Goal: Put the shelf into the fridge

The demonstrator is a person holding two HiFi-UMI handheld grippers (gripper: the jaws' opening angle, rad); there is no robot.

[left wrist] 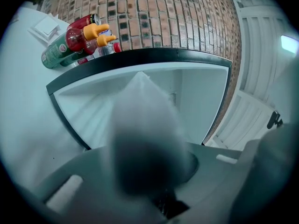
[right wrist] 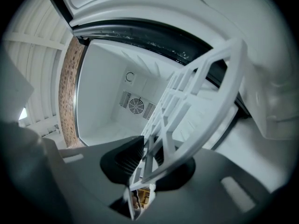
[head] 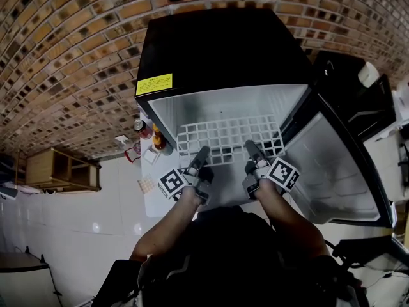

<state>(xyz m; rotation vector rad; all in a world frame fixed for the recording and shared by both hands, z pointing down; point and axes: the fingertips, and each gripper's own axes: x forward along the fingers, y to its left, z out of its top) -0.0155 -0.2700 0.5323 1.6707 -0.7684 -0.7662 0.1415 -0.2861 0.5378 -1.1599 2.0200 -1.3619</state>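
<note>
left gripper (head: 203, 151) and right gripper (head: 250, 147) clamp shelf (head: 230, 133) — in fridge (head: 217, 50).

Light: bright and even; the white fridge (head: 192, 107) cavity ahead of the left tongs (head: 203, 151) and right tongs (head: 250, 147) is brightest.
Glare: small spots on the floor (head: 96, 226), left of the left tongs.
Blur: left gripper view, a pale and dark smear (left wrist: 145, 139) at the jaws, fully out of focus.
Sharp: shelf (right wrist: 187, 106) in the right tongs, crisp.
Distortion: fisheye; the wall (head: 64, 56) bends, and gripper views have black corners.

left tool (head: 203, 152): grey, marker cube (head: 171, 183) | right tool (head: 250, 146): grey, marker cube (head: 284, 173)
</note>
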